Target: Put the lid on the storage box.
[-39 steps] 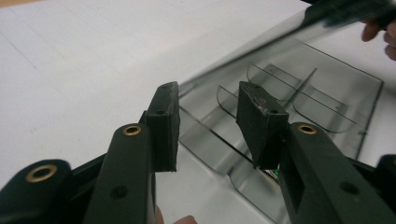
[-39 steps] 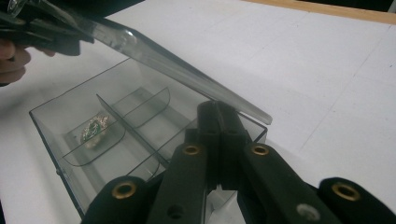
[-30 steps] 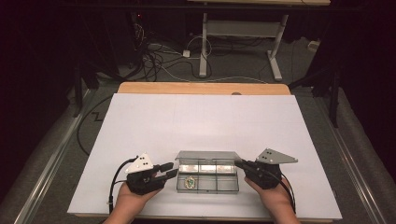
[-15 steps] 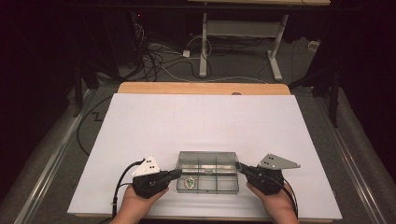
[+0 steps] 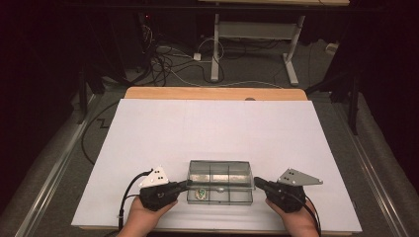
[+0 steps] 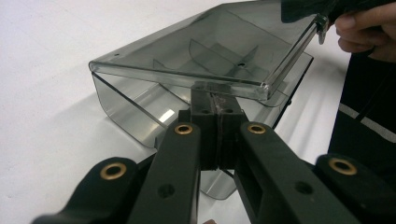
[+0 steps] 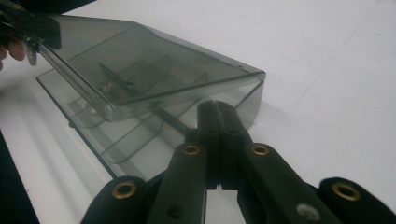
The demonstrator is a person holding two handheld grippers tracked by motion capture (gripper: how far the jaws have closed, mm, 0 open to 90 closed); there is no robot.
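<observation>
A smoky clear compartment box (image 5: 220,196) sits near the table's front edge, its hinged lid (image 5: 220,169) tilted partly up. My left gripper (image 5: 188,183) is shut on the lid's left edge, and my right gripper (image 5: 255,181) is shut on its right edge. In the left gripper view the closed jaws (image 6: 216,93) meet the lid (image 6: 210,51) above the tray (image 6: 126,112), with the right gripper (image 6: 327,9) at the far corner. The right gripper view has the closed jaws (image 7: 215,106) under the raised lid (image 7: 140,56), and the left gripper (image 7: 28,25) beyond. A small greenish item (image 5: 200,193) lies inside.
The white table top (image 5: 217,128) stretches wide behind the box, with a wooden strip (image 5: 212,94) at its far edge. Cables (image 5: 168,59) and a desk frame (image 5: 217,44) stand on the dark floor beyond. A hand (image 6: 364,32) grips the right gripper.
The left gripper's jaws have closed on the lid's left edge. Both hands have slipped slightly toward the table's near edge; the box stays where it was.
</observation>
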